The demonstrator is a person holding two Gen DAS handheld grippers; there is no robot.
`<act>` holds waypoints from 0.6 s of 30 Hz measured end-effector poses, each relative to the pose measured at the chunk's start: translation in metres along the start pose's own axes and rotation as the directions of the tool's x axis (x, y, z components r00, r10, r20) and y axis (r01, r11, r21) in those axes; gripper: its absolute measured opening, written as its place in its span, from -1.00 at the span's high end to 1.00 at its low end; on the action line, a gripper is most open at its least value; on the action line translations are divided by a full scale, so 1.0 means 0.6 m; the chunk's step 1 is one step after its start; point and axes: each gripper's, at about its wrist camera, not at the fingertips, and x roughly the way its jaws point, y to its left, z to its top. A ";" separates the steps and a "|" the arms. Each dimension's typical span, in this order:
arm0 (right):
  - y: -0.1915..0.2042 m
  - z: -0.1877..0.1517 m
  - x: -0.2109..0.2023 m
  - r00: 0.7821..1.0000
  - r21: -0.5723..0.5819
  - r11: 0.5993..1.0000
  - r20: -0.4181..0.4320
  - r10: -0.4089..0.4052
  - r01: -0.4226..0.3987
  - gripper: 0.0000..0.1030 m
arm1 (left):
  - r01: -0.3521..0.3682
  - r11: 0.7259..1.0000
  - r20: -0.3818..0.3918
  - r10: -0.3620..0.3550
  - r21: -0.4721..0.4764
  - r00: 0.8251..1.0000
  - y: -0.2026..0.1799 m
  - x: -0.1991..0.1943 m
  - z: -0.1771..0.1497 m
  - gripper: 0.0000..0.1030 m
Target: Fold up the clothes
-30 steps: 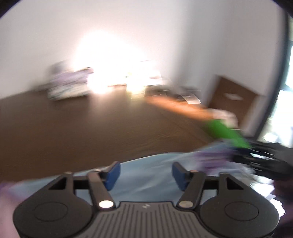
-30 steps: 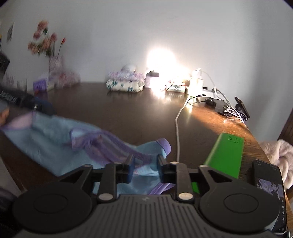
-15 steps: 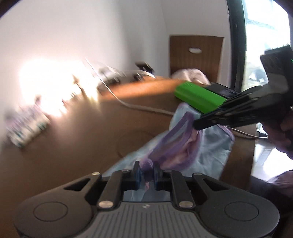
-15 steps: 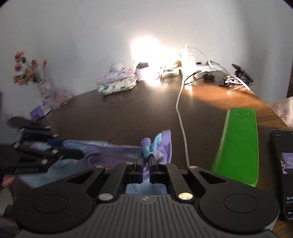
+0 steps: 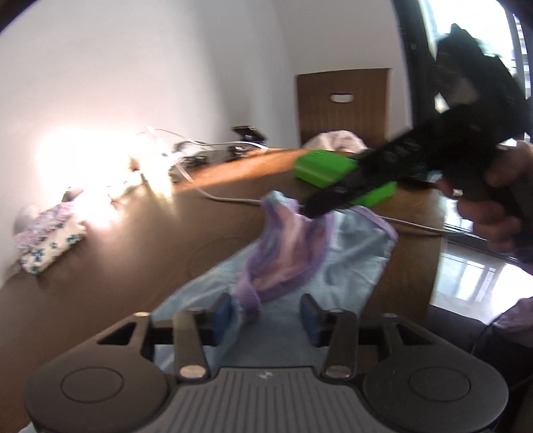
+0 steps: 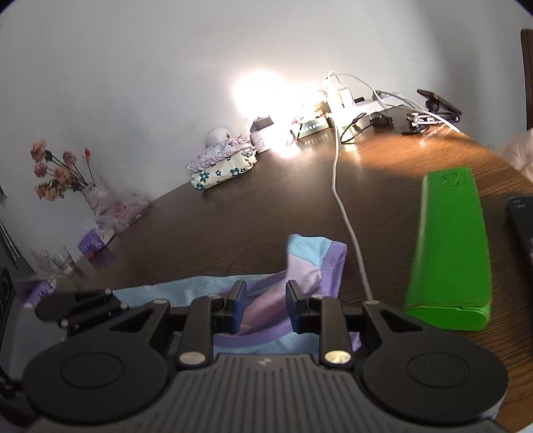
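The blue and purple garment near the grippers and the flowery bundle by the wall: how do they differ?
The blue and purple garment lies spread and rumpled at the near table edge; the flowery bundle sits folded and stacked far back. The garment is plain-coloured, the bundle flower-printed. Both rest on the dark table.

A lived-in room of a home, with a dark wooden table (image 6: 253, 213) set against a plain white wall (image 6: 166, 66). A vase of artificial flowers (image 6: 56, 170) and a folded stack of floral cloth (image 6: 223, 163) sit along the table's far edge beside a tangle of chargers and white cables (image 6: 343, 100), with glare hiding part of it. A wooden chair (image 5: 343, 103) holding a pale garment stands near a bright window (image 5: 466, 30)
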 end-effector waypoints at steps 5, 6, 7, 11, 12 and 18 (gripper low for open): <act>0.010 0.011 0.060 0.998 0.043 0.998 -0.038 -0.041 0.043 0.55 | 0.056 0.995 -0.016 -0.058 -0.086 0.998 0.014 0.011 -0.014 0.09; 0.013 0.012 0.067 0.996 0.039 0.996 -0.048 -0.073 0.074 0.60 | 0.063 0.994 -0.017 -0.065 -0.095 0.998 0.015 0.011 -0.016 0.08; 0.013 0.017 0.064 0.996 0.034 0.996 -0.041 -0.083 0.085 0.74 | 0.069 0.992 -0.018 -0.072 -0.102 0.997 0.016 0.011 -0.018 0.08; 0.013 0.035 0.052 0.992 0.015 0.992 -0.014 -0.126 0.126 0.81 | 0.082 0.989 -0.007 -0.083 -0.127 0.996 0.022 0.012 -0.025 0.01; 0.013 0.040 0.049 0.991 0.011 0.991 -0.007 -0.137 0.137 0.79 | 0.084 0.988 -0.005 -0.085 -0.130 0.996 0.024 0.012 -0.025 -0.01; 0.013 0.068 0.031 0.979 -0.015 0.980 0.036 -0.199 0.199 0.41 | 0.077 0.986 0.007 -0.077 -0.149 0.997 0.029 0.013 -0.030 -0.06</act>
